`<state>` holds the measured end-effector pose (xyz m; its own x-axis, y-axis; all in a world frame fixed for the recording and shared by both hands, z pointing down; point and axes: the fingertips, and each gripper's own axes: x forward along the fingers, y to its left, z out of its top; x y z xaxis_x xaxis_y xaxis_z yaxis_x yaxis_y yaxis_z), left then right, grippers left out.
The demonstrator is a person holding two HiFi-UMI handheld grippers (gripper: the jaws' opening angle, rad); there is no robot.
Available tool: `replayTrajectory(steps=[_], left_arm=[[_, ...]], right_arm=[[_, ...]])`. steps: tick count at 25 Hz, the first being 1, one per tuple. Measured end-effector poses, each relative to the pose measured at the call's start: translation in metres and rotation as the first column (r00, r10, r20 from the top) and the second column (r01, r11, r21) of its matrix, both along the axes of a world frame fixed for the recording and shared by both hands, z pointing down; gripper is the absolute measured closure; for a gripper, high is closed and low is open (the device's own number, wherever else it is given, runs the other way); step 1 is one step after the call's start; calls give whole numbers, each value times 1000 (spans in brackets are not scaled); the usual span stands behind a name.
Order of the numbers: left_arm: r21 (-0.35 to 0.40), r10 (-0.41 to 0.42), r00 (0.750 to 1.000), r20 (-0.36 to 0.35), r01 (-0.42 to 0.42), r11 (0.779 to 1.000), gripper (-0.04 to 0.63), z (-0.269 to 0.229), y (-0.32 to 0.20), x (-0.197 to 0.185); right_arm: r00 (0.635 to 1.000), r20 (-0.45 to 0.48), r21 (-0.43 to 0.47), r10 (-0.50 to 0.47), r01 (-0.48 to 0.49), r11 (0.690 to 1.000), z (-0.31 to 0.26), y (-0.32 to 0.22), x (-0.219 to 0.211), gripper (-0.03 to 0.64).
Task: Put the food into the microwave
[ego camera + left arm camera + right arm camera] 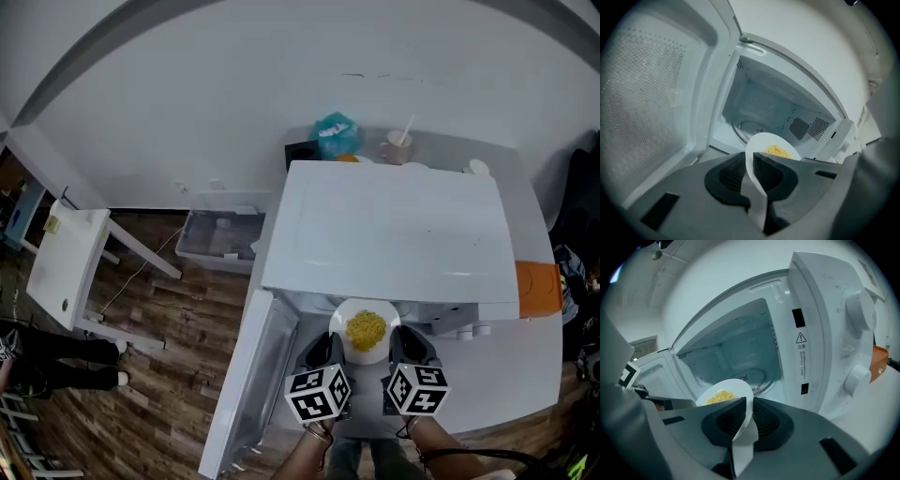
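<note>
Head view is showing me the left gripper (328,345) and the right gripper (401,342) at the lower middle of the frame, holding a white plate (341,336) between them. A heap of yellow food (366,328) is lying in its middle. The plate's far rim is sitting right at the front edge of the microwave (394,234), whose white top is filling the centre of the frame.

In the left gripper view the jaws are clamping the plate's left rim, and the thin white edge is being pinched between the dark pads (726,176). In the right gripper view the jaws are gripping the opposite rim the same way.

The door (258,375) is hanging wide open toward the lower left, and in the left gripper view its inner face is taking up the whole left side, close beside that gripper. The cavity (773,112) is lying open straight ahead of the plate, with the round turntable (747,127) showing on its floor. On the right, the control panel with two knobs (860,310) is standing up just beside the opening, near the right gripper. The counter (497,366) is running bare toward the lower right, where an orange object (537,289) is sitting beside the microwave.
</note>
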<state>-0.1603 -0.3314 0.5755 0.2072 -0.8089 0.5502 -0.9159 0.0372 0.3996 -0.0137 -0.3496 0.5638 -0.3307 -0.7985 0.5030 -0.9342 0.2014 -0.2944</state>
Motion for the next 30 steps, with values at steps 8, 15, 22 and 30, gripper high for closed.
replayTrajectory(steps=[8, 15, 22, 30], left_arm=[[52, -1, 1000, 14, 1, 999, 543, -6, -30, -1], [89, -32, 999, 20, 30, 996, 543, -7, -49, -11], [158, -33, 998, 58, 23, 987, 543, -7, -65, -13], [192, -13, 995, 103, -7, 981, 541, -4, -80, -14]], right_arm=[[1000, 15, 29, 26, -26, 999, -2, -20, 0, 566], [999, 29, 52, 38, -40, 998, -4, -32, -8, 566], [997, 31, 72, 67, -69, 995, -3, -49, -10, 566], [997, 11, 90, 77, -77, 993, 0, -62, -13, 566]])
